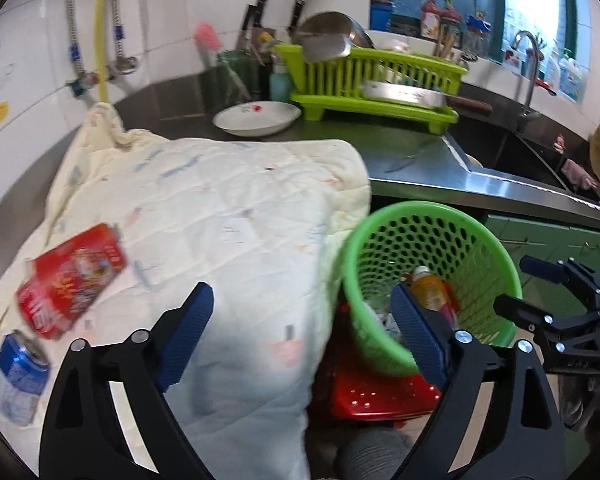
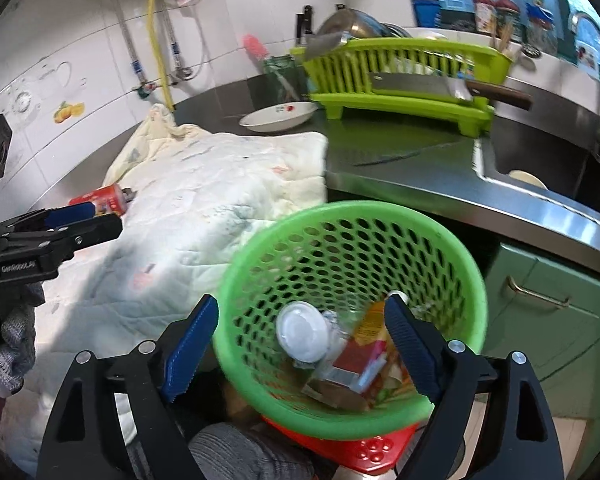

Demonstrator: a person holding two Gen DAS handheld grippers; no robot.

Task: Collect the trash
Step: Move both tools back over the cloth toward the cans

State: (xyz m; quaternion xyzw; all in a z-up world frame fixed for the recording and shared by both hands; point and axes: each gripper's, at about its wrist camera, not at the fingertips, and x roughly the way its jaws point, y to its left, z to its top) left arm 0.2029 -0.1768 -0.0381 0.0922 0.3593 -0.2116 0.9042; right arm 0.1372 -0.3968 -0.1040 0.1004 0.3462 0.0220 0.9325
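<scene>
Two grippers, both spread wide, nothing pinched: left gripper (image 1: 300, 336) over quilt (image 1: 236, 208) edge, right gripper (image 2: 300, 340) straddling green basket (image 2: 452, 264) rim. Basket holds trash incl. white lid (image 2: 302, 336). Red can (image 1: 74, 276) & blue can (image 1: 18, 380) lie on quilt. Further back: plate (image 1: 256, 118), dish rack (image 1: 380, 76).

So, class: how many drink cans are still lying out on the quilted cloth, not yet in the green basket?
2. A crushed red can lies at the cloth's left side; a blue can lies just below it, nearer the camera. Others could be hidden under the cloth's folds.
</scene>
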